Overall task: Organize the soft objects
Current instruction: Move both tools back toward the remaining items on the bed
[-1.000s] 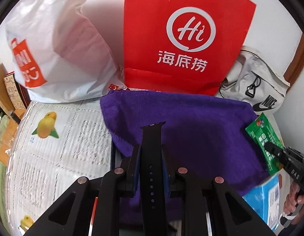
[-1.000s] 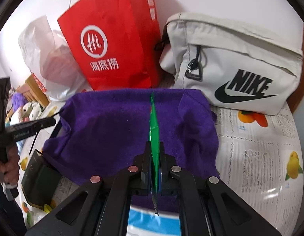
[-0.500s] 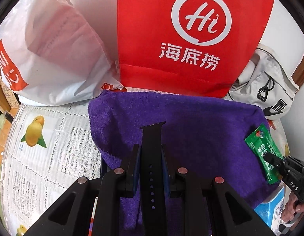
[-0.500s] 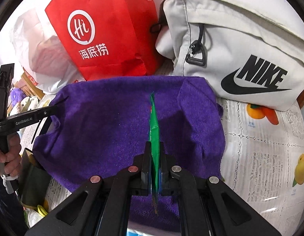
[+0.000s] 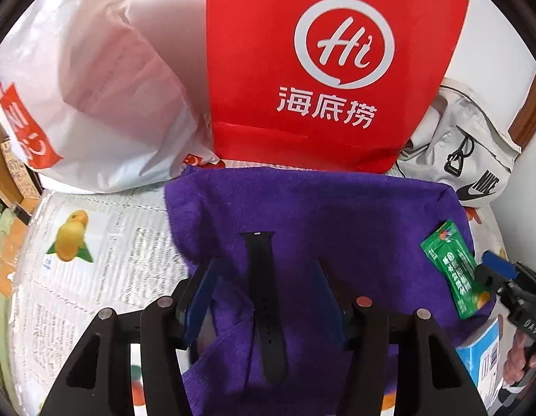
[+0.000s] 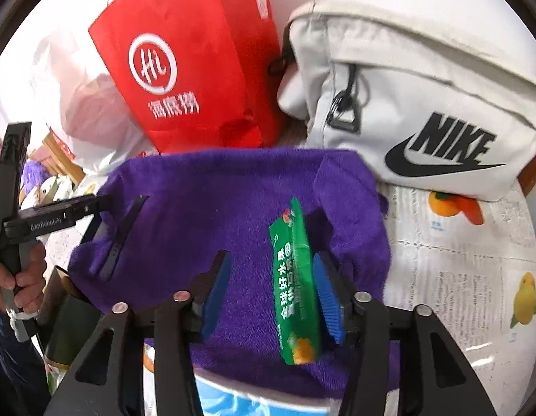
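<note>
A purple towel [image 5: 337, 215] [image 6: 216, 201] is spread in front of the bags. A black watch strap [image 5: 266, 287] [image 6: 117, 242] lies flat on it between the fingers of my left gripper [image 5: 264, 270] [image 6: 101, 202], whose jaws are opening and stand clear of the strap on both sides. A green snack packet [image 6: 295, 284] [image 5: 451, 274] rests on the towel's right part, tilted against the right blue pad [image 6: 326, 294] of my right gripper [image 6: 271, 260] [image 5: 489, 270]. Its jaws are opening too, and the left pad is well apart from the packet.
Behind the towel stand a red paper bag [image 5: 319, 69] [image 6: 198, 79], a white plastic bag [image 5: 94, 97] and a white Nike bag [image 6: 423, 111] [image 5: 468, 159]. A fruit-print tablecloth [image 5: 94, 260] [image 6: 458, 277] lies on both sides. A blue-white box [image 5: 486, 357] sits under the towel's near edge.
Both grippers have opened. The strap dropped flat onto the towel, and the packet tipped from edge-on to leaning against the right pad. Neither hand shifted much.
</note>
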A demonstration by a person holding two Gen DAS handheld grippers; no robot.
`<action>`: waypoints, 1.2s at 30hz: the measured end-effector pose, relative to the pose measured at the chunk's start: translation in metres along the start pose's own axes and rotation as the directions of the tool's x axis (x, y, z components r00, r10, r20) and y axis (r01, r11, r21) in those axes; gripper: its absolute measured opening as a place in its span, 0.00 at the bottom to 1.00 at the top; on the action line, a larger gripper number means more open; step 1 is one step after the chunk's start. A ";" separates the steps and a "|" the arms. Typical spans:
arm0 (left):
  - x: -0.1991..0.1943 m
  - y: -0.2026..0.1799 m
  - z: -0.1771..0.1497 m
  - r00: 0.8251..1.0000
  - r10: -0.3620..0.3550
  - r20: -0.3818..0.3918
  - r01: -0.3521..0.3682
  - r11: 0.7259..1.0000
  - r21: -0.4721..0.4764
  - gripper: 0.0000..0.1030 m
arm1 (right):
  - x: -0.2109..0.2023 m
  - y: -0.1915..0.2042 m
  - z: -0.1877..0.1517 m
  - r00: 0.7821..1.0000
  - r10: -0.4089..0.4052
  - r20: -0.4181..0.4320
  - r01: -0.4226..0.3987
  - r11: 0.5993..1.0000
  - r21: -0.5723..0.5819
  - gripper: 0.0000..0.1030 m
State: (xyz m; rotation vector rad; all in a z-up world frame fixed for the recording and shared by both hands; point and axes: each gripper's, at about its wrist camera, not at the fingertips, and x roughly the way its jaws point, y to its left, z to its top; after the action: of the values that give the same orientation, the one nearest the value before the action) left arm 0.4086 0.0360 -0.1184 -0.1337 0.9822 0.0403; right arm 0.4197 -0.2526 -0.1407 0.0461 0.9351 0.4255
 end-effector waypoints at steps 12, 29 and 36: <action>-0.083 0.013 -0.034 0.996 -0.001 0.093 -0.001 1.000 0.024 0.53 | -0.071 0.011 -0.038 0.995 -0.028 0.097 0.018 0.995 0.102 0.61; -0.163 0.034 -0.148 0.995 -0.053 0.089 0.054 0.998 -0.011 0.53 | -0.152 0.047 -0.169 0.995 -0.073 0.073 0.071 0.997 0.028 0.71; -0.166 0.042 -0.190 0.997 -0.037 0.064 0.038 0.999 -0.012 0.57 | -0.143 0.058 -0.217 0.999 -0.026 0.041 0.026 1.000 -0.009 0.73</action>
State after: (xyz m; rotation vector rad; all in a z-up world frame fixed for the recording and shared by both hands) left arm 0.1550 0.0575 -0.0886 -0.1625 0.9158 0.0164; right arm 0.1558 -0.2841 -0.1481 0.0335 0.8930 0.4034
